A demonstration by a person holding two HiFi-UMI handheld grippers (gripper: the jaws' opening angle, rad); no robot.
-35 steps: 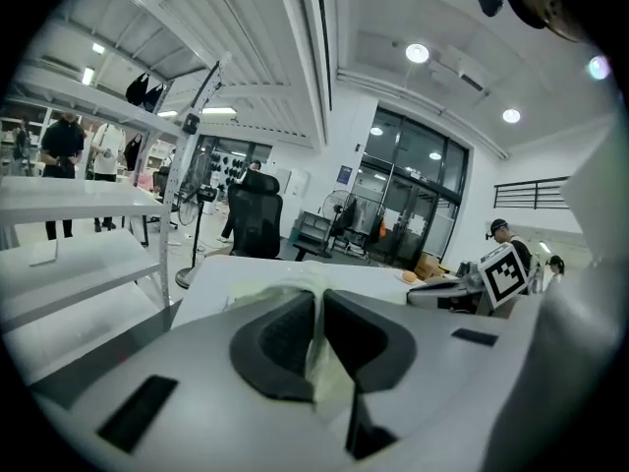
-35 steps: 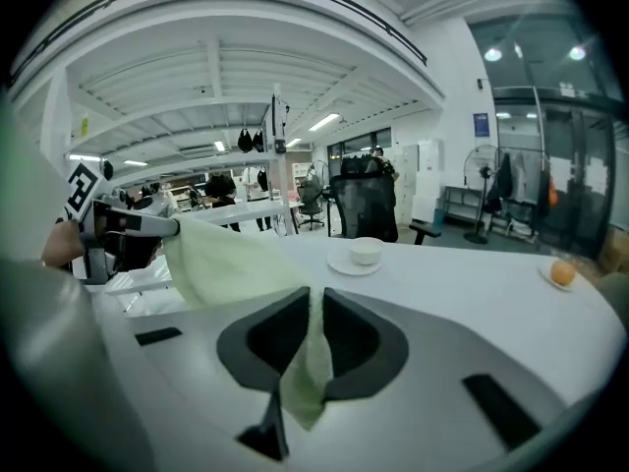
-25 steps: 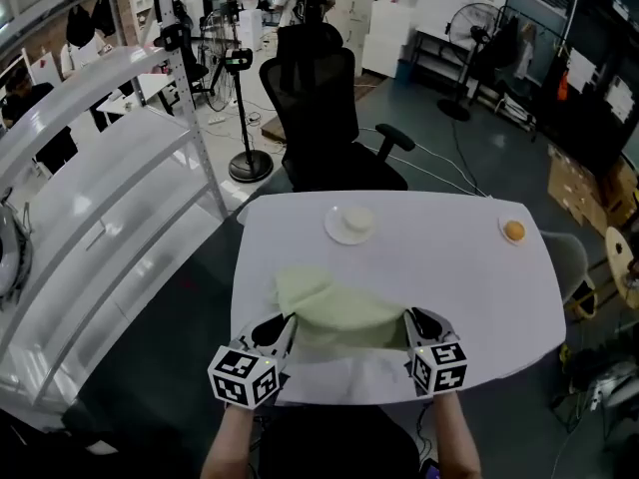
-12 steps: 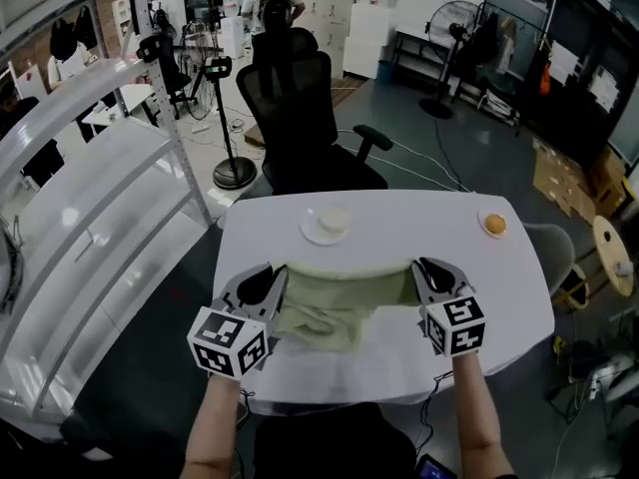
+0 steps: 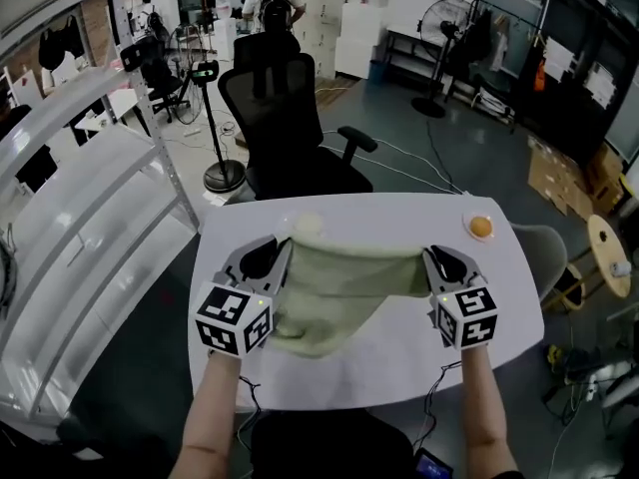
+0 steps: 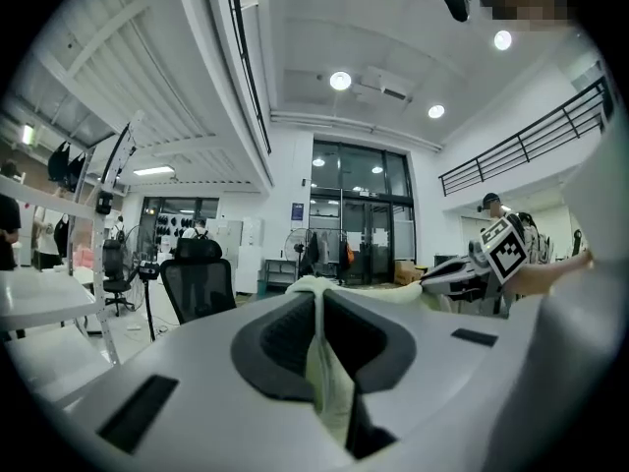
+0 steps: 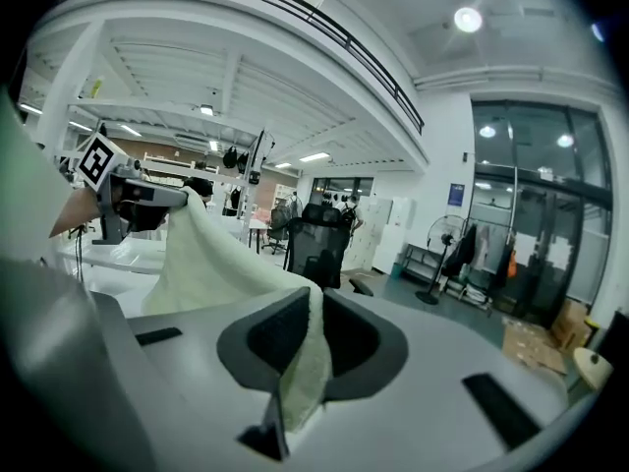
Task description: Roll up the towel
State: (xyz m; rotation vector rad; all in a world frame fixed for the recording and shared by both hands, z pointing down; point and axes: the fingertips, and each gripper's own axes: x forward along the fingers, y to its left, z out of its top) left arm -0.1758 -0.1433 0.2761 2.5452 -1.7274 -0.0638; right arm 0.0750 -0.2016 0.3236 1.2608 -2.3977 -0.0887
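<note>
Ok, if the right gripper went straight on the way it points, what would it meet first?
Past the towel it clamps, the right gripper looks aimed at the black office chair beyond the table; depth is unclear.

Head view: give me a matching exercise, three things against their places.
Things:
1. towel
2. orange object
3. office chair

Places:
A. on the floor beyond the far edge of the table
B. held up between the left gripper and the right gripper
C. on the table's far right corner

Pairs: 1-B, 2-C, 3-A
</note>
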